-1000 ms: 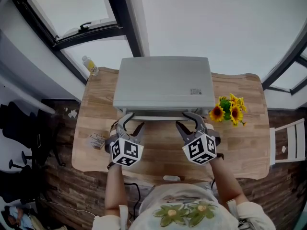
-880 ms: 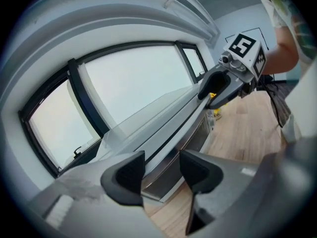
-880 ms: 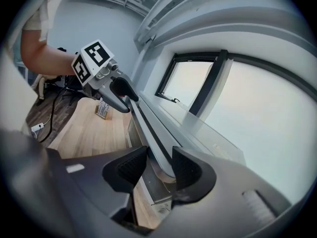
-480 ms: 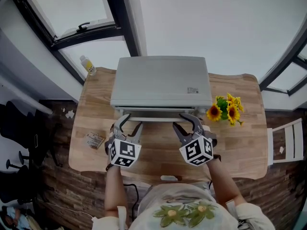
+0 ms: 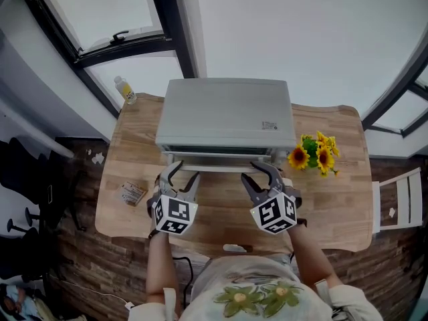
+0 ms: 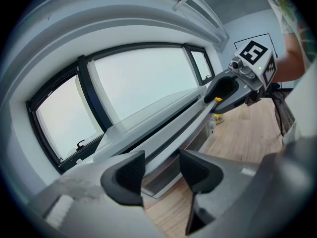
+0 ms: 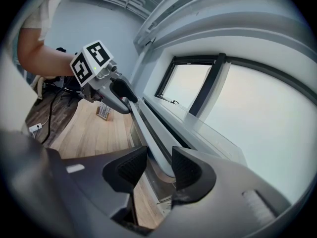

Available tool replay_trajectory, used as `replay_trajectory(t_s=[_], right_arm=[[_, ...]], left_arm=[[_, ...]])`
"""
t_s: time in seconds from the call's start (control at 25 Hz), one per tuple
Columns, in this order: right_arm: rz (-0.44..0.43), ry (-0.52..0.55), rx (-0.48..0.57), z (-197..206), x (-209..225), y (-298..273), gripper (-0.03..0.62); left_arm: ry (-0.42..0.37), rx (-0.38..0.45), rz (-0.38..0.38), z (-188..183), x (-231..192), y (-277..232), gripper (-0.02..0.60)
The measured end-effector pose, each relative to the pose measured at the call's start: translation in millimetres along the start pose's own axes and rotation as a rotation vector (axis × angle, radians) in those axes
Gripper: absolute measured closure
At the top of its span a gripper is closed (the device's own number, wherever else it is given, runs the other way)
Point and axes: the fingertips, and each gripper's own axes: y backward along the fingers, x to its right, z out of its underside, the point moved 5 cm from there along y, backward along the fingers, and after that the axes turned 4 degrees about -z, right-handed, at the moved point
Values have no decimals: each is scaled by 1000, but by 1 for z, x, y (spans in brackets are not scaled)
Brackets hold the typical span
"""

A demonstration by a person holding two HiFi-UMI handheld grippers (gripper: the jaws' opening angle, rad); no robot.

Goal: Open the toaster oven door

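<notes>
A grey toaster oven (image 5: 224,112) stands at the back of a wooden table (image 5: 341,199). Its long handle bar (image 5: 221,168) runs across the front, with a dark strip between it and the oven's top. My left gripper (image 5: 180,174) is at the bar's left end and my right gripper (image 5: 262,174) at its right end. In the left gripper view the jaws (image 6: 161,170) stand apart, and the bar (image 6: 183,118) runs down into the gap. In the right gripper view the jaws (image 7: 159,165) are also apart around the bar (image 7: 146,125). I cannot tell whether any pad touches the bar.
Sunflowers (image 5: 317,154) stand right of the oven. A small bottle (image 5: 125,89) sits at the table's back left corner. A small packet (image 5: 132,193) lies left of my left gripper. A white chair (image 5: 401,202) is at the right, and windows are behind the table.
Both grippers stay at the handle's ends. The handle now shows slightly further out from the oven's top edge, with a darker strip above it. The left gripper has rolled a little.
</notes>
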Motion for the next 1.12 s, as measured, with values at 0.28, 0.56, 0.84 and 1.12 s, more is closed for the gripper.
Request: replay_trajectory(t_s=[0.28, 0.56, 0.84, 1.12], right_arm=[[-3, -1, 0, 2, -7, 3, 437], [-9, 4, -1, 3, -14, 7, 442], [-29, 16, -10, 6, -24, 12, 449], [-39, 34, -21, 10, -36, 17, 454]], left_arm=[[13, -2, 3, 4, 4, 5, 353], [22, -6, 3, 9, 8, 11, 354], [27, -11, 14, 14, 14, 18, 353], [35, -22, 26, 22, 22, 26, 354]])
